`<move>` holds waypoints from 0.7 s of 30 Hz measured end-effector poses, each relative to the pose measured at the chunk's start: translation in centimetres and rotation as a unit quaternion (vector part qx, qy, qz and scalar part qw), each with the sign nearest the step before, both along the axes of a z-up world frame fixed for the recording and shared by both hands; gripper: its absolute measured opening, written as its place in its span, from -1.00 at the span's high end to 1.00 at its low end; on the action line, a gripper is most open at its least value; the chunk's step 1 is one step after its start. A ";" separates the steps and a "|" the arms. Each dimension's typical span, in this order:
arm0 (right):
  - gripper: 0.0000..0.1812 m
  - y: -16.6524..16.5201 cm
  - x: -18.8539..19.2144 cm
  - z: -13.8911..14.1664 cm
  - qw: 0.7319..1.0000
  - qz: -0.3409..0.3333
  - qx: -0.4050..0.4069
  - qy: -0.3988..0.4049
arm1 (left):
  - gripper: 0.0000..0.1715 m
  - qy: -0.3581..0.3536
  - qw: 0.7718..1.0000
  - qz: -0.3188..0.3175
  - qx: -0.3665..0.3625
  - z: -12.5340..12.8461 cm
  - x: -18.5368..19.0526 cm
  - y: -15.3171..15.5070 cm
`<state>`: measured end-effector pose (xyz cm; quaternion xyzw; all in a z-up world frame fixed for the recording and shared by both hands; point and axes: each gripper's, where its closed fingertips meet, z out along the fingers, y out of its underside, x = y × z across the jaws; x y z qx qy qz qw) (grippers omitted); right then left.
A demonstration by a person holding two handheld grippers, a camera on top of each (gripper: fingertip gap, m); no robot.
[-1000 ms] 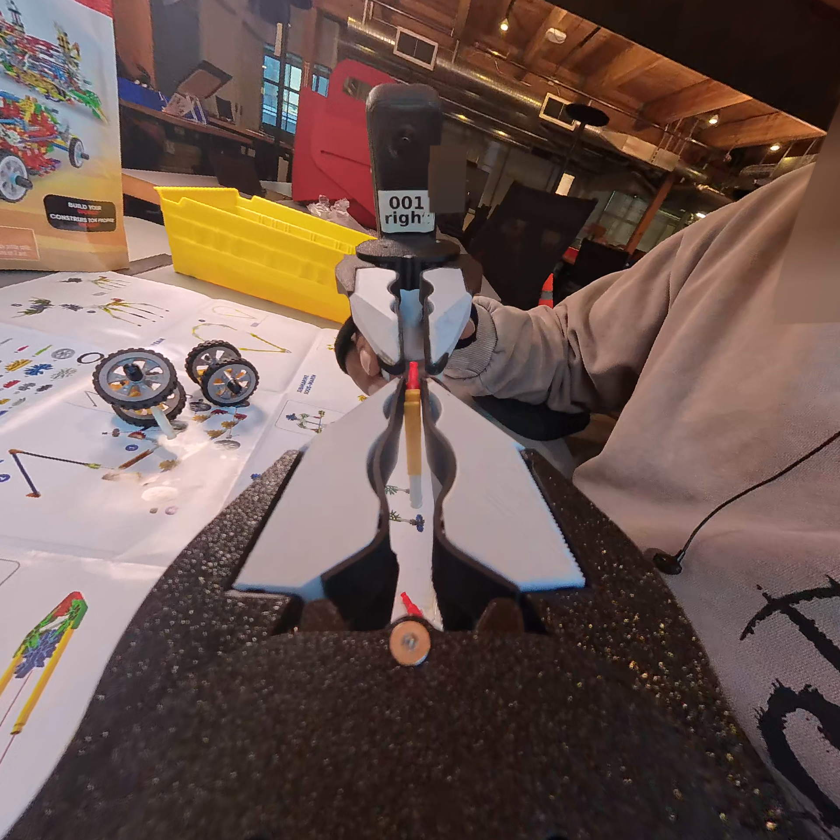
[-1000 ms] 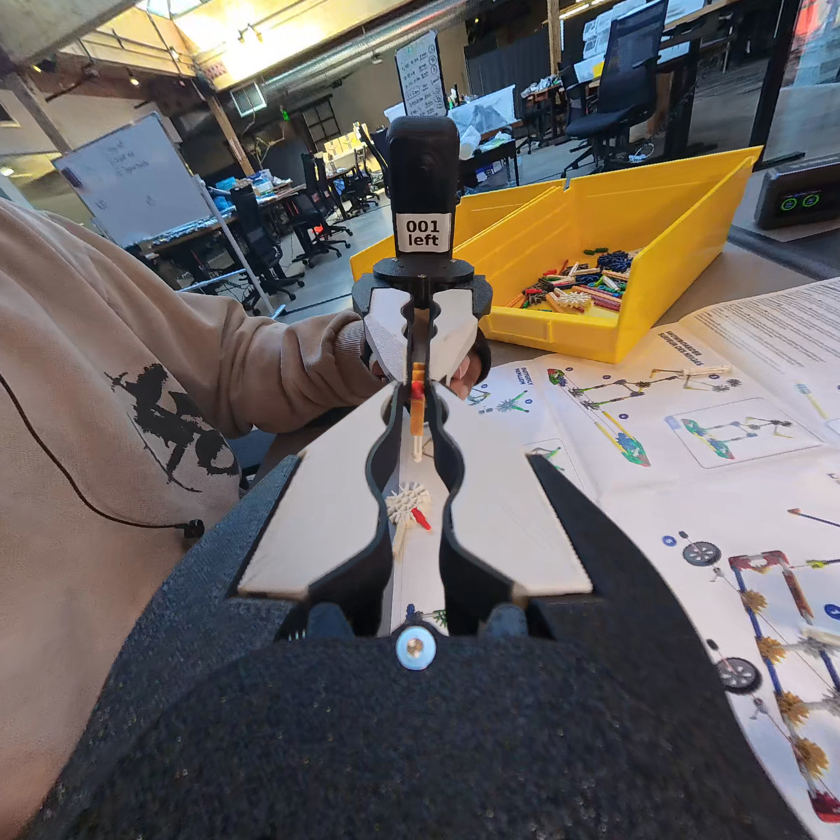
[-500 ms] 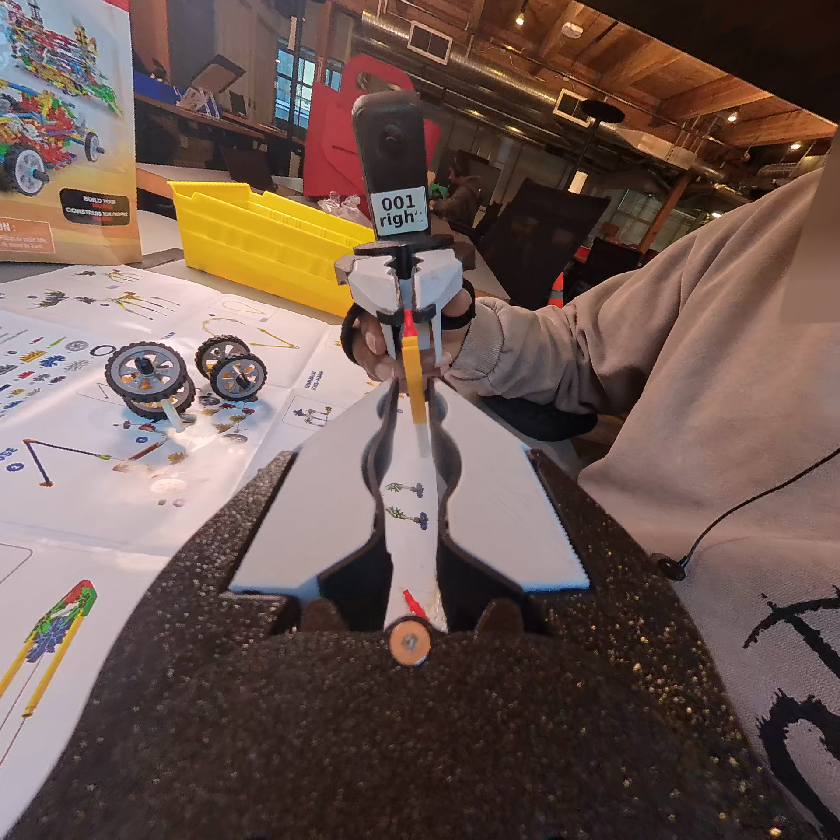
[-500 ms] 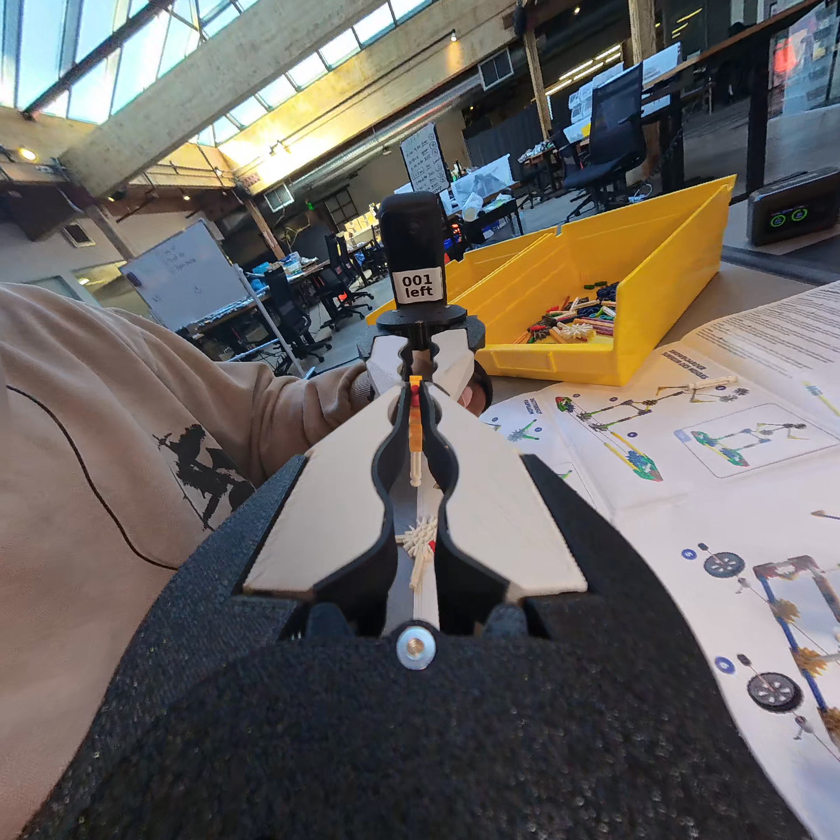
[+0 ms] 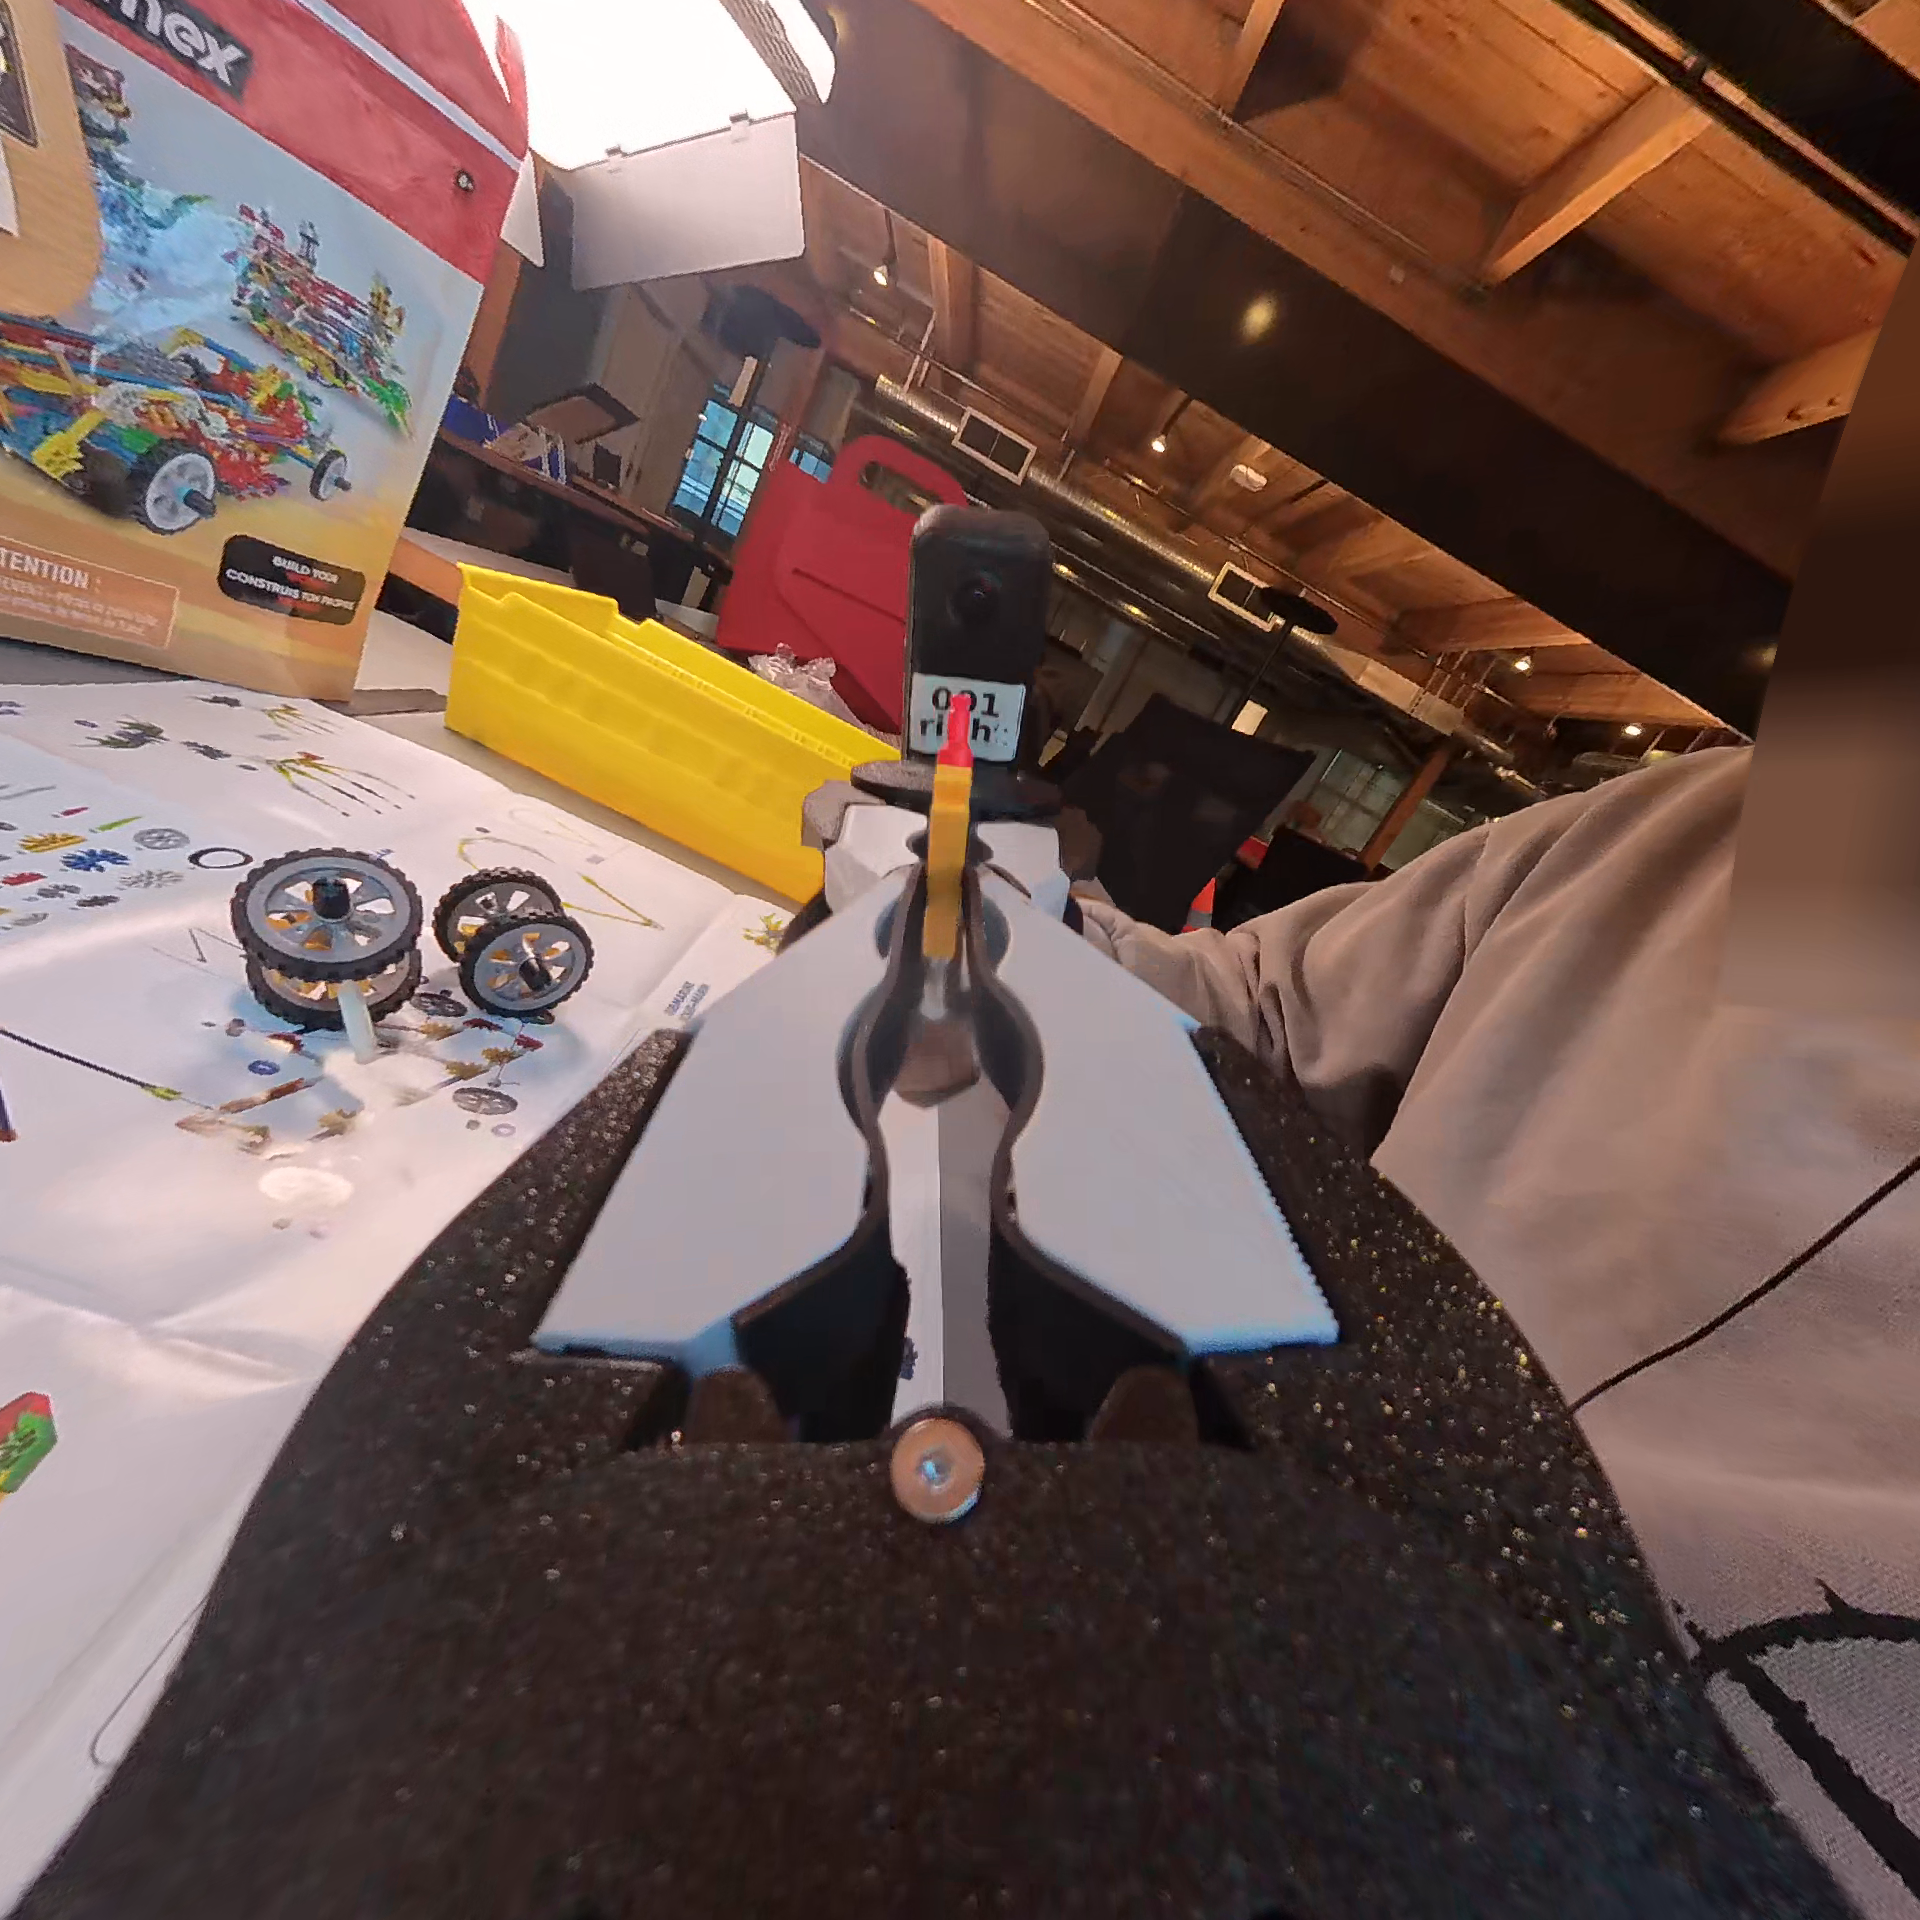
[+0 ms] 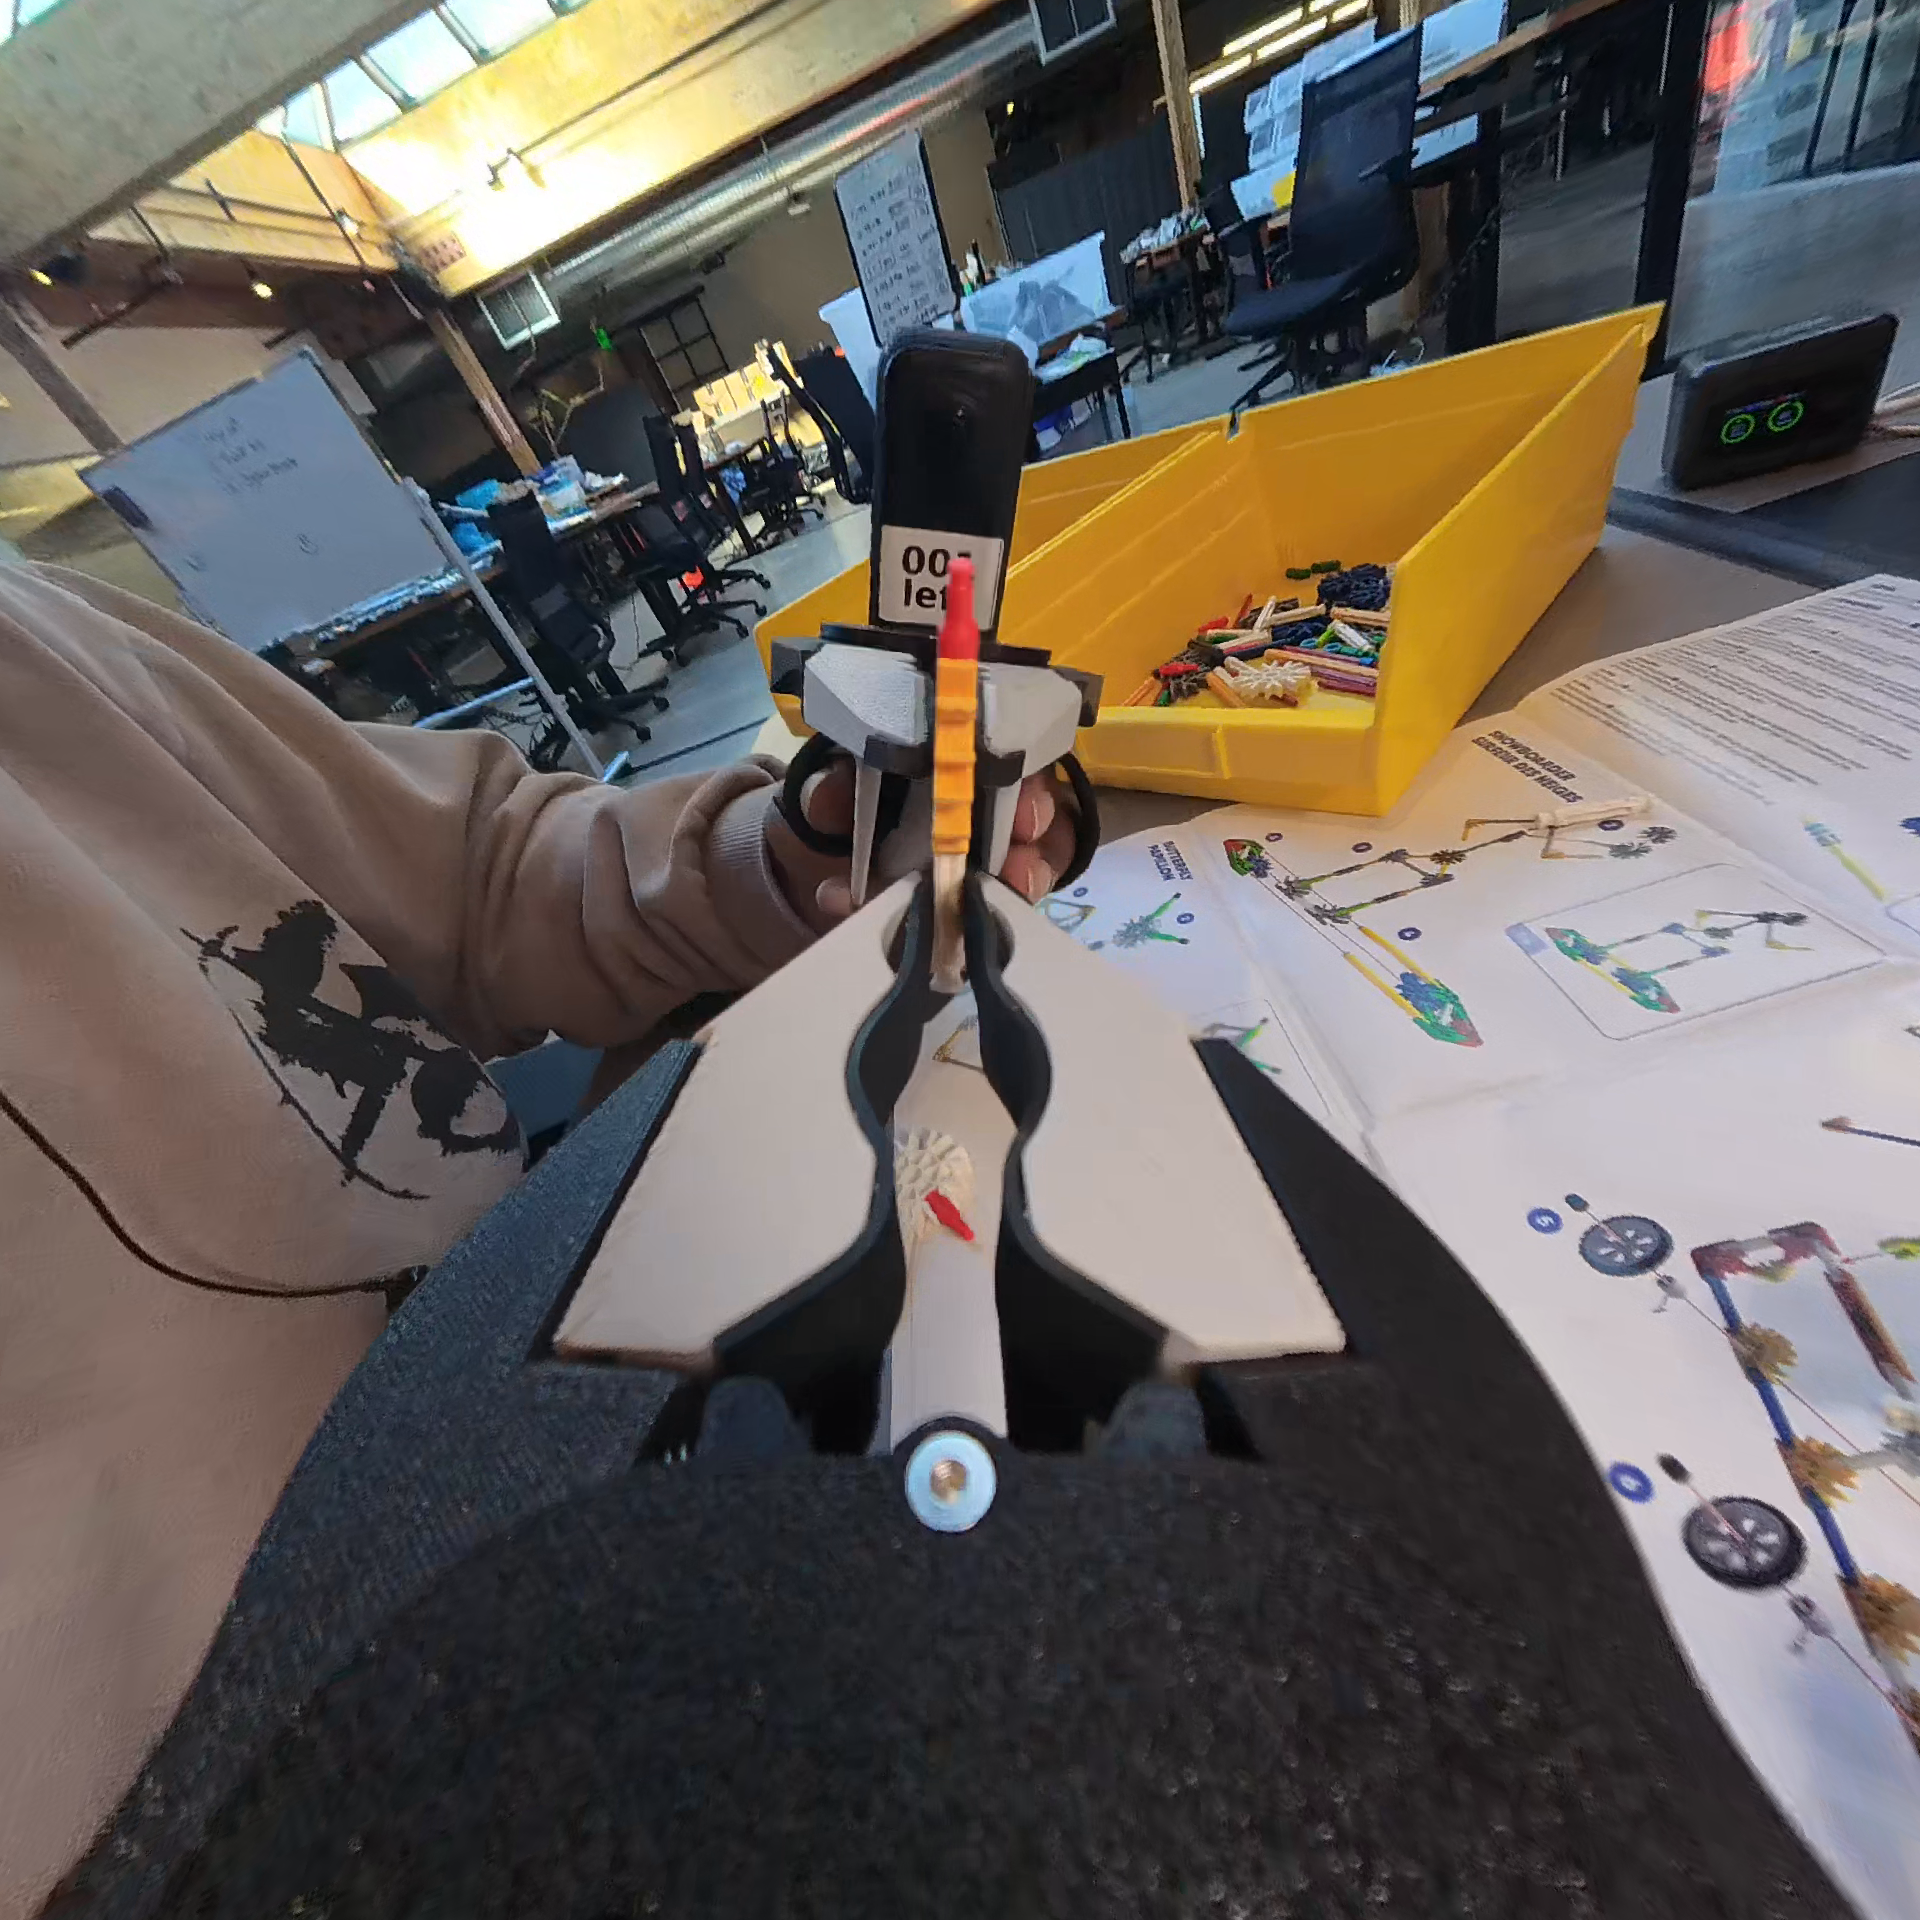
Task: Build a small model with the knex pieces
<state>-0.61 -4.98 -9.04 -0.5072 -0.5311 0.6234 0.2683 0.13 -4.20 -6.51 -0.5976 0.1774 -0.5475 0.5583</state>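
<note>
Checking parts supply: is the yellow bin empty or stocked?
Stocked: the yellow bin holds a pile of coloured pieces at its near end.

Timber ceiling beams [image 5: 1558, 197] and a silver duct [image 5: 1091, 488] run above an open workshop with black office chairs [image 6: 1340, 197], a whiteboard [image 6: 270, 499] and skylights [image 6: 416, 31].

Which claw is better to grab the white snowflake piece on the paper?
Probably the right claw: the white snowflake piece lies just beneath it, showing between its fingers. But it is pinching the orange stick, so it must let go first.
</note>
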 end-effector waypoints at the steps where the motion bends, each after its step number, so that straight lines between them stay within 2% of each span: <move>1: 0.97 0.4 0.4 -0.1 1.000 0.003 0.006 -0.014 | 0.94 0.013 1.000 0.000 -0.002 -0.3 0.0 0.0; 5: 0.97 1.3 1.9 -3.3 0.986 0.011 0.098 -0.131 | 0.75 0.079 0.997 0.014 0.005 -1.4 -0.4 0.1; 8: 0.97 0.6 2.4 -4.2 0.980 0.031 0.108 -0.163 | 0.74 0.145 0.989 0.014 0.017 -2.6 0.0 -0.1; 10: 0.97 0.0 2.6 -5.0 0.975 0.047 0.118 -0.181 | 0.82 0.162 0.986 0.017 0.022 -2.9 0.2 -0.2; 12: 0.97 -0.2 2.6 -5.3 0.973 0.049 0.120 -0.189 | 0.85 0.170 0.985 0.012 0.022 -3.2 0.4 -0.3; 13: 0.97 -0.3 2.6 -5.3 0.974 0.050 0.119 -0.187 | 0.96 0.178 0.984 0.006 0.022 -3.4 0.6 -0.4; 16: 0.97 -0.3 2.7 -5.7 0.971 0.053 0.127 -0.195 | 0.97 0.199 0.980 0.002 0.028 -3.8 0.7 -0.6; 19: 0.96 -0.1 2.3 -4.9 0.977 0.044 0.130 -0.163 | 0.99 0.181 0.983 0.006 0.035 -2.9 0.6 -0.7; 21: 0.78 -0.2 1.7 -3.5 0.985 0.035 0.118 -0.117 | 0.99 0.162 0.986 0.009 0.036 -2.5 0.5 -0.6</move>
